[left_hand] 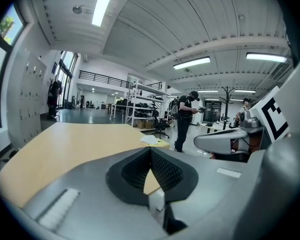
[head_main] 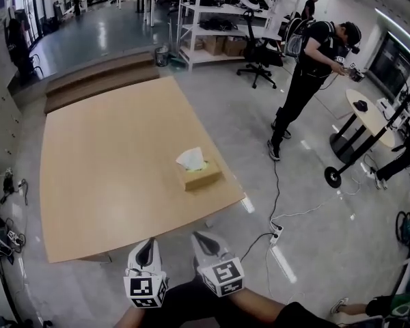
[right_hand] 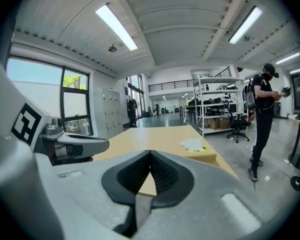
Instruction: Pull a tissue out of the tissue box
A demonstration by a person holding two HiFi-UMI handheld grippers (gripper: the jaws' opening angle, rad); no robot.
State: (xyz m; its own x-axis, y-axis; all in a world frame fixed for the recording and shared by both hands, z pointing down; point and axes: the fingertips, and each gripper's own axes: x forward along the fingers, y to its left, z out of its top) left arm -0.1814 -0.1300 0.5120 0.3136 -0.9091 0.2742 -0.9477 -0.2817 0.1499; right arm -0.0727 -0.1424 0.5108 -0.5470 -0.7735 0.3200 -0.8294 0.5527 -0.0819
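Observation:
A tan tissue box (head_main: 200, 175) sits near the front right corner of the wooden table (head_main: 109, 162), with a white tissue (head_main: 190, 158) sticking up from its slot. The box also shows in the right gripper view (right_hand: 201, 154) and, small, in the left gripper view (left_hand: 157, 142). Both grippers hang below the table's front edge, well short of the box. My left gripper (head_main: 147, 249) is shut with nothing in it. To its right, my right gripper (head_main: 206, 240) is shut and empty too.
A person (head_main: 311, 67) in black stands on the floor right of the table, by a round side table (head_main: 369, 118). White shelving (head_main: 219, 19) and an office chair (head_main: 260, 57) stand behind. Cables and a power strip (head_main: 275, 234) lie on the floor near the table's corner.

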